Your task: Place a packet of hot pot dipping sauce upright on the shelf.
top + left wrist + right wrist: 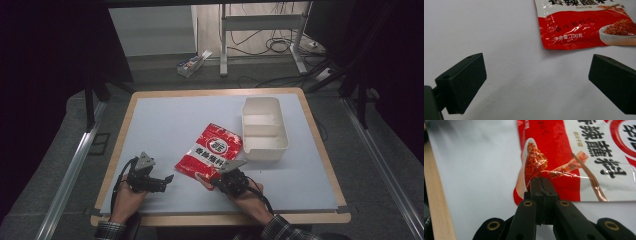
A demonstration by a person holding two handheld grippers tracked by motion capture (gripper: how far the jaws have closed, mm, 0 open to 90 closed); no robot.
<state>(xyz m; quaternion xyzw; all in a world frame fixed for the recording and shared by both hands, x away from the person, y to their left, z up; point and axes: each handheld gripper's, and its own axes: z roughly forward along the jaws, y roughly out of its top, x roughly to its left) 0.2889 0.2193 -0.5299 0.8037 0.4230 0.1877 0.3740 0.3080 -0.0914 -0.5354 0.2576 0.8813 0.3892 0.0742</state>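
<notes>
A red and white seasoning packet [212, 150] lies flat near the middle of the table, slanted, with black characters on it. My right gripper [212, 179] is at its near edge, shut on that edge; in the right gripper view the jaws [540, 180] meet on the packet [579, 157] by the printed bowl of chilli powder. My left gripper [167, 180] rests low at the front left, open, pointing at the packet. In the left gripper view the jaws [536, 77] stand wide apart over bare table, the packet's corner [584, 27] just beyond them.
A white two-compartment container [265, 150] stands just right of the packet, lengthwise toward the far edge. The pale blue table top [165, 120] has a wooden rim. Beyond the table, a small box, cables and a white frame are on the floor.
</notes>
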